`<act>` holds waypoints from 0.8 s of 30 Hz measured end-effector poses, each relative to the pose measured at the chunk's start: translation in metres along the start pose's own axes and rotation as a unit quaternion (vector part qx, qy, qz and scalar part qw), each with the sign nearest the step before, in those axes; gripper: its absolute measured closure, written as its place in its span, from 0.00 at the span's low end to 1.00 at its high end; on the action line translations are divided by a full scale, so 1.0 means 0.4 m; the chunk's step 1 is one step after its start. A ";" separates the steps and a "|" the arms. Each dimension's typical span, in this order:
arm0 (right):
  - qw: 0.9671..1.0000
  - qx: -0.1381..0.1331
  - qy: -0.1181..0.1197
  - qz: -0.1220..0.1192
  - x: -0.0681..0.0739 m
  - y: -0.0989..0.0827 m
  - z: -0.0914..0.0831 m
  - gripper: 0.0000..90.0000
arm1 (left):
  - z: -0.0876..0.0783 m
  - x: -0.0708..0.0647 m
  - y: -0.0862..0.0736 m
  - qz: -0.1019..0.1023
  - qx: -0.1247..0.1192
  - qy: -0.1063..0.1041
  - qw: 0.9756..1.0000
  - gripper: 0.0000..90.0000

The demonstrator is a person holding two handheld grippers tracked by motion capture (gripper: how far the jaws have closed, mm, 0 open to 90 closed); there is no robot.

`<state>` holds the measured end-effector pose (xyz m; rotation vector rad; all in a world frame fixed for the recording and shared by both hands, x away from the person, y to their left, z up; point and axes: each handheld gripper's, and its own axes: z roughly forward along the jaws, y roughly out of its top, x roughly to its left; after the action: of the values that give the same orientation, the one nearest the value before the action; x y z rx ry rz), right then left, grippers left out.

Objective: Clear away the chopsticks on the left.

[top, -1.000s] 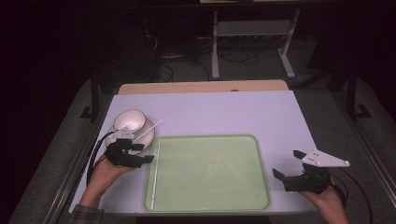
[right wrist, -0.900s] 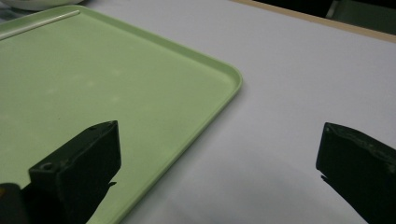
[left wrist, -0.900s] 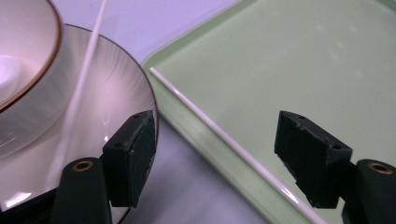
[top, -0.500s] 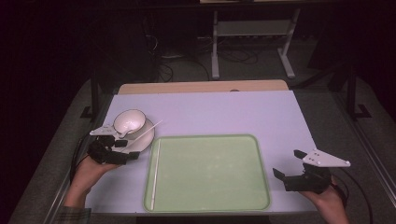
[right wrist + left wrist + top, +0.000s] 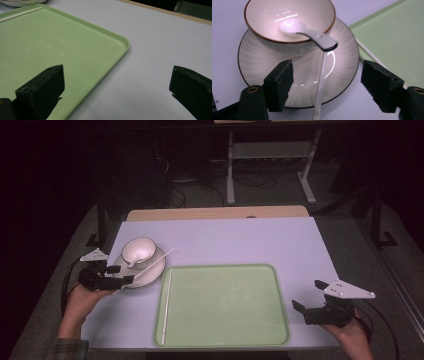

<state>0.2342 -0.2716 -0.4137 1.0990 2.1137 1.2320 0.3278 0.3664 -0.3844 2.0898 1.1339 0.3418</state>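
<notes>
Crockery at the worktop's left — we judge the plate (image 5: 342, 62), bearing bowl (image 5: 287, 22), spoon (image 5: 312, 33) and a chopstick (image 5: 322, 82), glazed, slippery and fragile, best taken at its near rim; left claw (image 5: 327, 85) just closing yet gaping, empty.

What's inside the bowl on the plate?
A white spoon lies in the bowl, handle over the rim. The bowl covers the plate's middle, so nothing beneath can be seen.

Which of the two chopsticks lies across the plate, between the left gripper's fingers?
The chopstick slanting over the plate, under the spoon. The other chopstick lies in the green tray.
</notes>
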 end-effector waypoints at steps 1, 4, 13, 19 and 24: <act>1.000 -0.001 0.001 -0.001 0.001 0.001 0.000 0.00 | 0.005 0.004 -0.002 -0.001 0.003 -0.002 1.000 0.31; 1.000 -0.001 0.002 -0.001 0.001 0.001 0.001 0.00 | 0.027 0.013 -0.006 0.003 0.016 0.001 1.000 0.35; 1.000 -0.004 0.001 0.003 -0.002 0.002 -0.004 0.00 | 0.076 0.024 -0.007 -0.003 0.025 0.002 1.000 0.46; 1.000 -0.003 0.003 0.001 -0.003 0.004 -0.001 0.00 | 0.105 0.025 -0.012 -0.004 0.040 0.004 0.999 0.55; 1.000 -0.003 0.003 -0.001 0.002 0.004 -0.001 0.00 | 0.115 0.025 -0.013 -0.003 0.042 0.013 0.999 0.60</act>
<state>0.2341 -0.2707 -0.4121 1.0919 2.1135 1.2429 0.3551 0.3547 -0.4213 2.1603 1.1891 0.3251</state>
